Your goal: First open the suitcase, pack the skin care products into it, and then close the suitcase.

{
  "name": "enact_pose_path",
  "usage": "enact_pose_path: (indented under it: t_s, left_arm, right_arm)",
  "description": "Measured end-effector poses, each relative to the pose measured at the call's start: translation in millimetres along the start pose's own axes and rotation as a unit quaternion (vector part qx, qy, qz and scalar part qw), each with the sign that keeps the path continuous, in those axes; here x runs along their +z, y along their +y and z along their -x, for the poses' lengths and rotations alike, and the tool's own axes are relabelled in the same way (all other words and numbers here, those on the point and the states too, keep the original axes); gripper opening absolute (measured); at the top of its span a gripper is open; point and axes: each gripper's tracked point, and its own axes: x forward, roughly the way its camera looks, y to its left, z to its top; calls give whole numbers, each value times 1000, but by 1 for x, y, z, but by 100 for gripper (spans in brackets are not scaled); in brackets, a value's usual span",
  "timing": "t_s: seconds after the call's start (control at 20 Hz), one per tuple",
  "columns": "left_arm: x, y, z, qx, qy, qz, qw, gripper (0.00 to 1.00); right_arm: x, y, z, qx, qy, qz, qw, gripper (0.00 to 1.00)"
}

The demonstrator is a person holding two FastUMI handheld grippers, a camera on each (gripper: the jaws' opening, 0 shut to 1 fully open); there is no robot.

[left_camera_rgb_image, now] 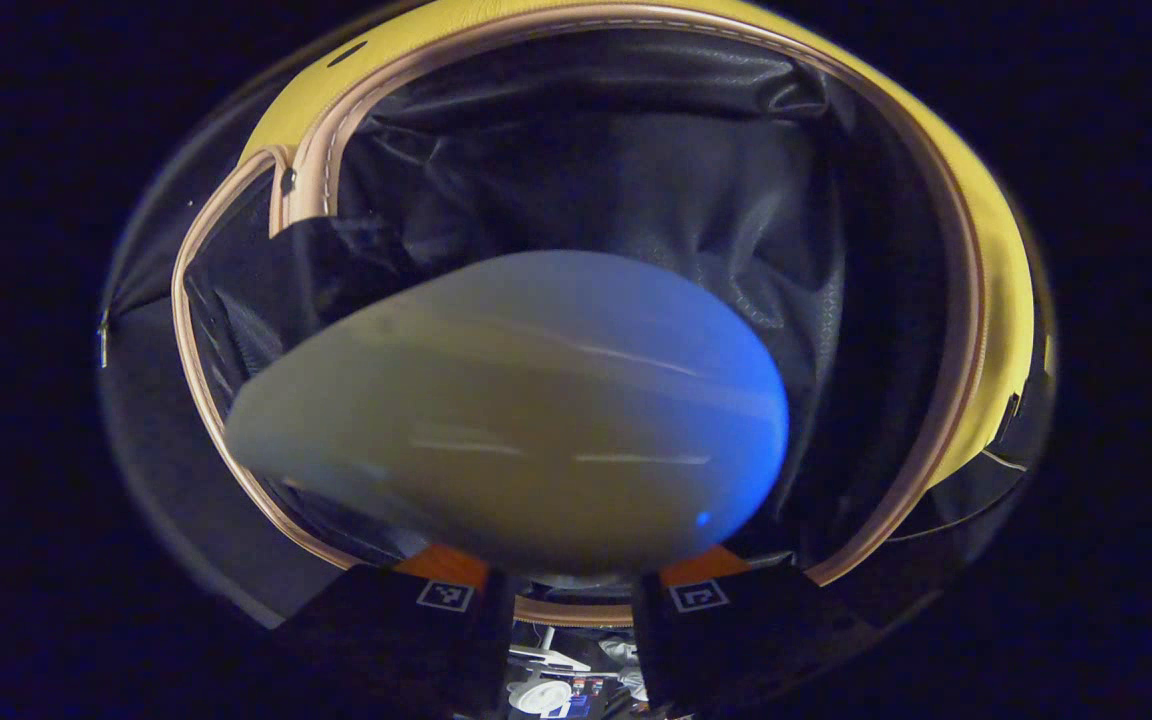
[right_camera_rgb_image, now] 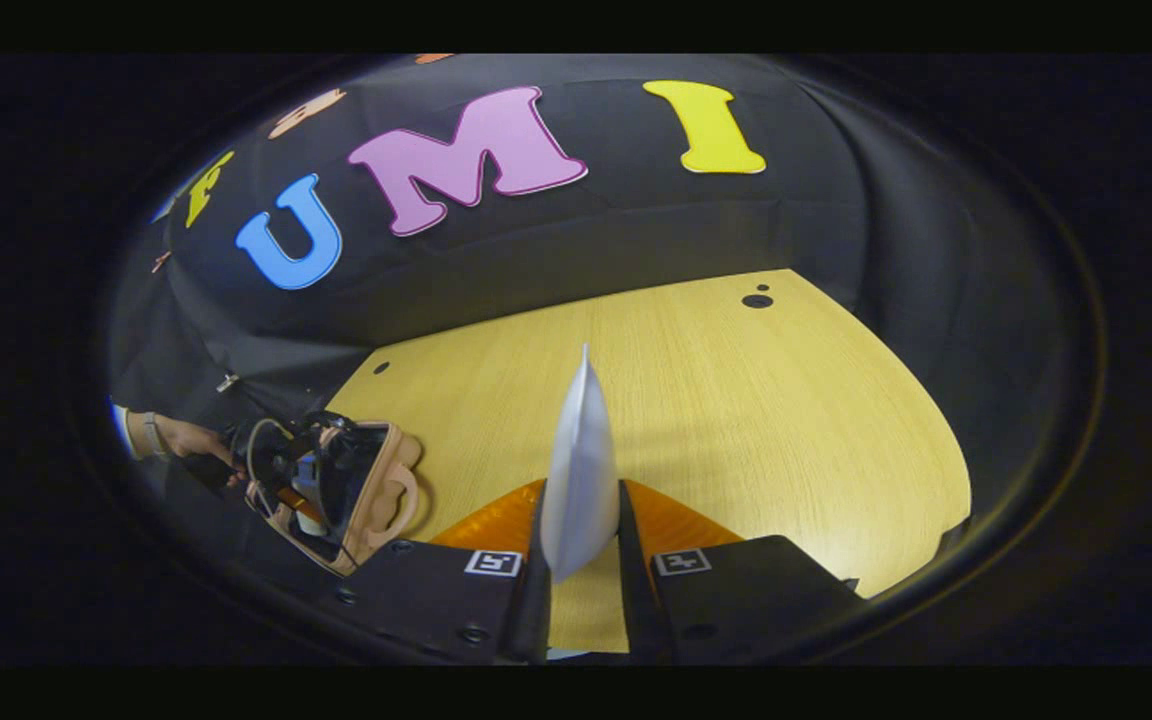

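**Yellow suitcase open, two products in transit**

Yellow shell and tan zipper trim are framing the left gripper view: the suitcase (left_camera_rgb_image: pixel 986 250) is standing open, and I am looking into its dark fabric lining (left_camera_rgb_image: pixel 636 180). I am holding the left gripper (left_camera_rgb_image: pixel 561 585) over that opening, its two fingers pressed against the near end of a pale, blue-tinted product (left_camera_rgb_image: pixel 506 410), which is blurred but reads as a soft pouch or tube. The product is hanging inside the rim of the case; I cannot tell whether it is touching the lining.

In the right gripper view, I am pinching a thin white sachet (right_camera_rgb_image: pixel 579 470) edge-on between the fingers of the right gripper (right_camera_rgb_image: pixel 581 570), held upright above the wooden worktop (right_camera_rgb_image: pixel 786 420), towards its near edge. The suitcase (right_camera_rgb_image: pixel 376 490) is sitting at the worktop's left edge, well apart from this gripper, and a hand (right_camera_rgb_image: pixel 191 440) is holding the other tool there.

Status, as I am judging it:
- Opening: done.
- Packing: under way. One item is at the case, not yet released; the sachet is waiting its turn. Whether more products are remaining, I cannot tell.
- Closing: not yet started.
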Motion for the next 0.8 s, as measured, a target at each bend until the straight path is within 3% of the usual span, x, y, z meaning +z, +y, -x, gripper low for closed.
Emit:
enact_pose_path:
  t_s: [0.15,0.25,0.4,0.55,0.65,0.7,0.75,0.8]
  left_arm:
    - [3,-8,-6,-17,-1,9,1000,58]
    - [3,-10,-9,-18,0,17,1000,64]
    - [1,-9,-9,-20,-12,20,1000,61]
    - [3,-4,-1,-8,-33,10,999,63]
    - [7,5,12,20,-67,-7,998,65]
    - [7,7,18,23,-86,-15,996,89]
    - [8,9,24,28,-111,-21,993,95]
    - [9,9,32,33,-138,-26,990,98]
  right_arm:
    - [-9,0,4,-2,6,5,1000,33]
    - [-13,0,5,-6,10,5,1000,33]
    - [-17,6,9,-3,15,10,1000,33]
    - [-19,14,7,2,21,25,999,33]
    - [-21,23,4,10,27,33,999,33]
    - [-23,30,3,16,30,37,999,24]
    - [-24,38,1,24,33,43,998,33]
    - [-25,47,0,31,38,50,998,33]
